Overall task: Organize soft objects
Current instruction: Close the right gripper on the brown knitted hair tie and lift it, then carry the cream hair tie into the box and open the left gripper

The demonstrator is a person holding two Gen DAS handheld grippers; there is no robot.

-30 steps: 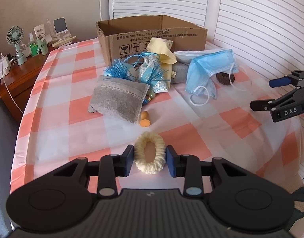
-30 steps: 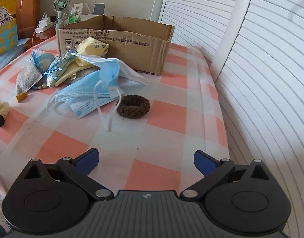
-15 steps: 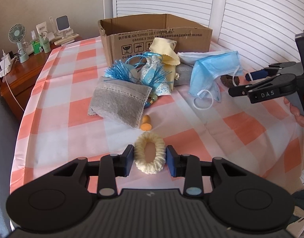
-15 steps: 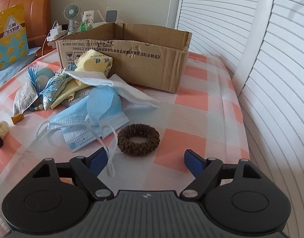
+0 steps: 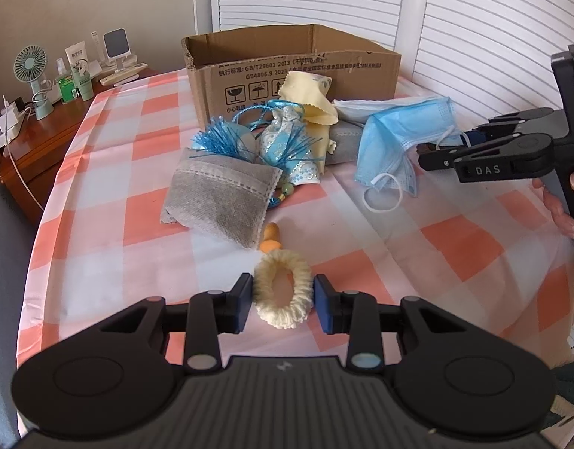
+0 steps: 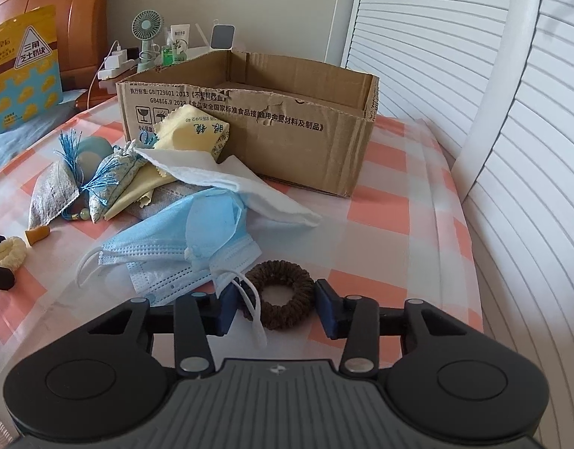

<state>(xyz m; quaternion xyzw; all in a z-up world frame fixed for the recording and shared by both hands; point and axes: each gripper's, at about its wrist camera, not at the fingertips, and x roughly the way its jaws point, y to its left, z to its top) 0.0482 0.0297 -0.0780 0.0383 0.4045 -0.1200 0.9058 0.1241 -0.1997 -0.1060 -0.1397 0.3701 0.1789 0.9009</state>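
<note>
The left gripper (image 5: 283,301) is clamped on the cream scrunchie (image 5: 283,292), its pads pressing the ring from either side so that the loop is squeezed into an oval whose long axis runs straight ahead, toward the box (image 5: 290,63). The right gripper (image 6: 275,305) brackets the brown scrunchie (image 6: 279,292), which lies flat on the checked cloth (image 6: 399,224) squarely between its pads; the jaws stand part open, the right pad just beside the ring, and whether the left pad touches it cannot be told, because a white ear loop of the blue mask (image 6: 182,247) lies across that side. The open box sits directly ahead of both grippers, beyond the heap of soft things, and the right one looks nearer to it. The likely risk is that closing here pinches the loop and drags the mask along.
</note>
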